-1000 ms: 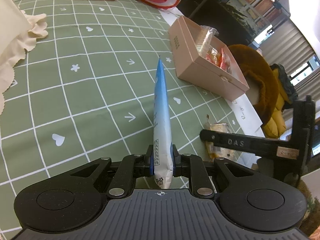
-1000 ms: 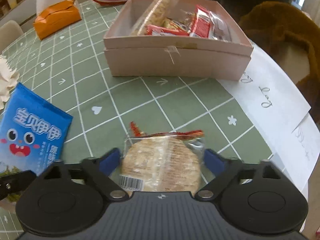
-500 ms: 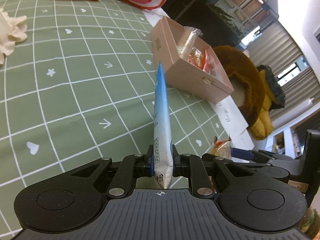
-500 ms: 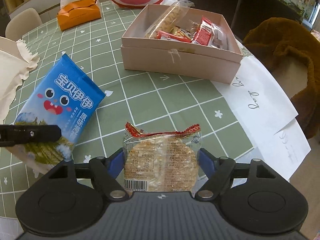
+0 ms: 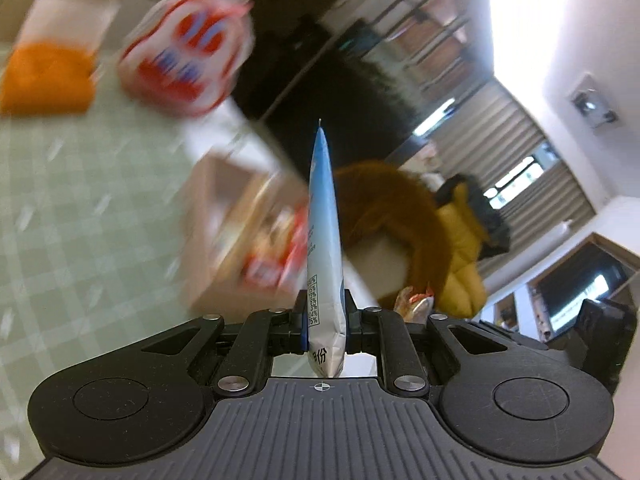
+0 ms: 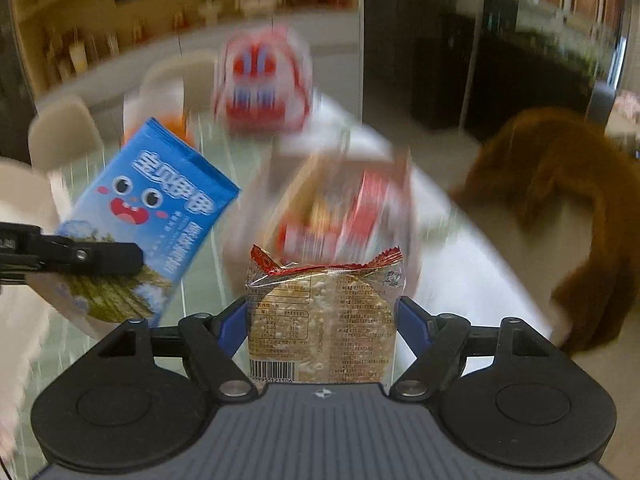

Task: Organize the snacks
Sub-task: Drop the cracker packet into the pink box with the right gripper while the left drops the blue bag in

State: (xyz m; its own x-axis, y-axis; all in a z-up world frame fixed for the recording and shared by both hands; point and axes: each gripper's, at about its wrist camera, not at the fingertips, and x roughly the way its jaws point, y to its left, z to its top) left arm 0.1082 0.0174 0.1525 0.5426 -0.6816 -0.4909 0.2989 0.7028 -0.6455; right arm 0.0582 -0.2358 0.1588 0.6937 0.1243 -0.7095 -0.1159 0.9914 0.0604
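Left wrist view: the left gripper (image 5: 324, 330) is clamped on the edge of a blue packet (image 5: 323, 240), seen edge-on above a blurred pink box (image 5: 224, 232) of snacks.

Right wrist view: the right gripper (image 6: 322, 320) grasps a clear-wrapped cracker (image 6: 322, 320) by both sides, above the blurred box (image 6: 344, 208). The blue packet (image 6: 152, 216) hangs at left.

Blue packet (image 6: 160, 204), green checked tablecloth (image 5: 80, 208)

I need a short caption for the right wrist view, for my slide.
Right gripper holds a clear-wrapped cracker packet above the blurred snack box; beside it, left gripper grips a blue packet.
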